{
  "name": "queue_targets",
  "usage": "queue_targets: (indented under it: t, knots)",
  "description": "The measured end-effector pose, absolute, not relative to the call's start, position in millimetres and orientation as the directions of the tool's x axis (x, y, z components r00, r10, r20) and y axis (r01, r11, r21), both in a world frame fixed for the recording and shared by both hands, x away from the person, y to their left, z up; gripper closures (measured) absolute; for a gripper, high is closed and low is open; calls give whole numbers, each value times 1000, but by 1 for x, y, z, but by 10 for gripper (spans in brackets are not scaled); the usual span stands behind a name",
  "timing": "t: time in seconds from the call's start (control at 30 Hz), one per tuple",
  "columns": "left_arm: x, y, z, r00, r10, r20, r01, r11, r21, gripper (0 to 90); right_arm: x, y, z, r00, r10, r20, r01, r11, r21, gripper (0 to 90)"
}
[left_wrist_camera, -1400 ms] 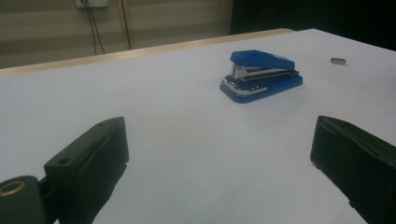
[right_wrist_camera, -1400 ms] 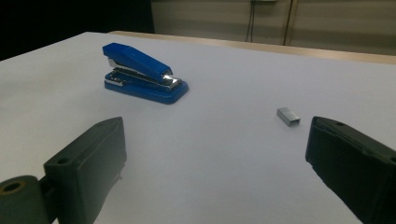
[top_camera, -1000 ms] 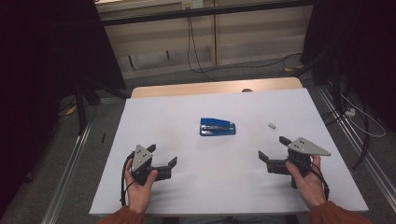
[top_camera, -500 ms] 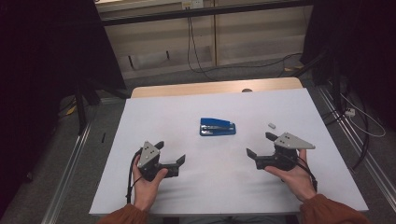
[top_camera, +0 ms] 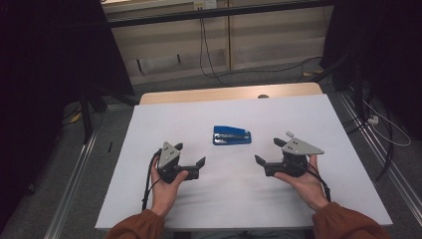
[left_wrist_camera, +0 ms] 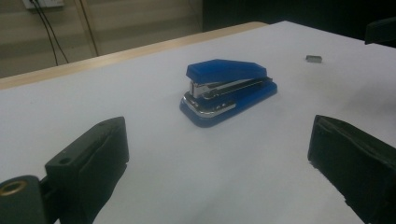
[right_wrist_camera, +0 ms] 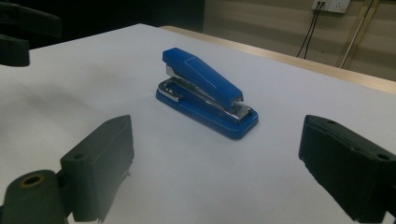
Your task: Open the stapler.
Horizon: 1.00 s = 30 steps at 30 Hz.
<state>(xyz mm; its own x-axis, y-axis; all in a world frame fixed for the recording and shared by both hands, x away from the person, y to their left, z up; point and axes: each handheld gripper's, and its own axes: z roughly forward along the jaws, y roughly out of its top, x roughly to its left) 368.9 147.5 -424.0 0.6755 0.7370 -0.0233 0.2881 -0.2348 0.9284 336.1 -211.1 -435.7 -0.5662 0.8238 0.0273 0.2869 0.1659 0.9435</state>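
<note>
A blue stapler (top_camera: pixel 232 135) lies flat on the white table top (top_camera: pixel 149 124), a little beyond both grippers and between them. My left gripper (top_camera: pixel 191 155) is held low over the table at the stapler's near left, open, with nothing between its jaws. My right gripper (top_camera: pixel 266 151) is at the near right, also open and empty; its jaws have just been closing slightly. In the left gripper view the stapler (left_wrist_camera: pixel 229 88) lies ahead of the gripper (left_wrist_camera: pixel 219 158), apart from the jaws. The right gripper view has the stapler (right_wrist_camera: pixel 205 95) ahead of the gripper (right_wrist_camera: pixel 215 158).
A small strip of staples (top_camera: pixel 289 134) lies on the table just beyond my right gripper, also seen as a grey strip (left_wrist_camera: pixel 313 58). A wooden edge (top_camera: pixel 224 93) runs along the table's far side. Cables lie on the floor beyond.
Both hands have moved inward and forward toward the stapler. The stapler has not moved.
</note>
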Motion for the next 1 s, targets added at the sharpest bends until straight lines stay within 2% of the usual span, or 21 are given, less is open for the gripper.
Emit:
queue_targets:
  t: [0.53, 0.7, 0.77, 1.0]
  knots:
    - [395, 122, -428, 713, 700, -39, 305, -260, 916, 57, 357, -188, -431, -602, 798, 40, 301, 179, 937, 138]
    - [405, 117, -422, 719, 692, -60, 320, -253, 913, 64, 367, -184, -425, -613, 790, 14, 263, 188, 946, 171]
    - [409, 116, -418, 714, 700, -34, 308, -269, 913, 64, 371, -182, -420, -614, 789, 14, 254, 181, 950, 152]
    - [430, 109, -417, 687, 726, 18, 281, -288, 916, 70, 384, -175, -422, -611, 791, 35, 273, 169, 947, 181]
